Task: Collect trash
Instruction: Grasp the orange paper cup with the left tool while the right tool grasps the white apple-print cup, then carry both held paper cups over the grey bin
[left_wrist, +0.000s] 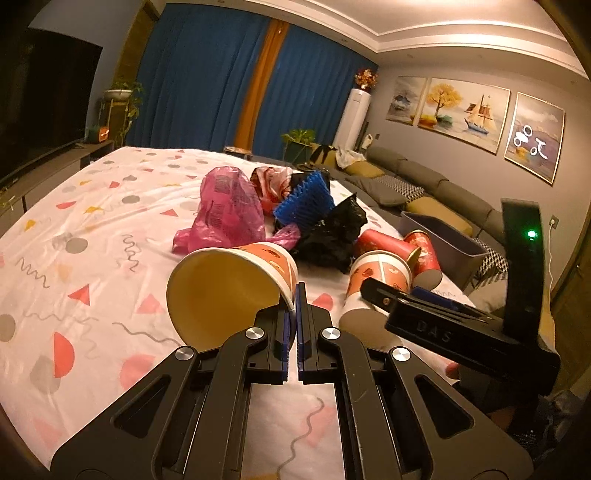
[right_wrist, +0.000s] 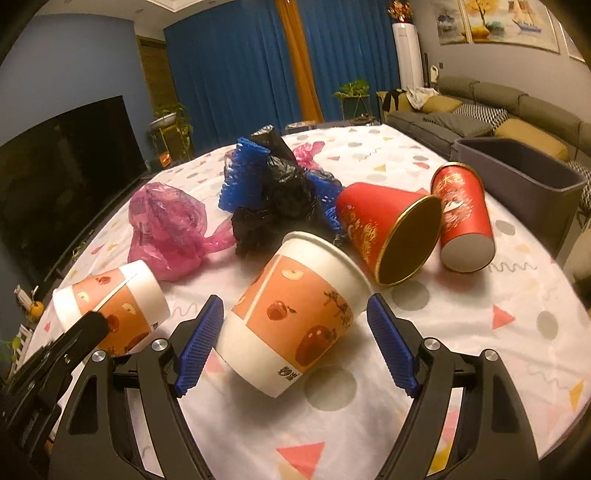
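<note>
Patterned tablecloth spread over the table, blue curtains drawn, dark television at one side, grey sofa with cushions, framed paintings hung above, what may be a standing air conditioner

Two black linkage grippers with silver pivot screws, ribbed blue jaws, "DAS" lettering.

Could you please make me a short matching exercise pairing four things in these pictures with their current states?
Things:
1. left gripper
2. right gripper
3. grey bin
4. pink plastic bag

States:
A. crumpled on the tablecloth
B. jaws wide, either side of an apple-print cup
C. standing beyond the table edge
D. pinching a cup's rim

Pairs: 1-D, 2-B, 3-C, 4-A
</note>
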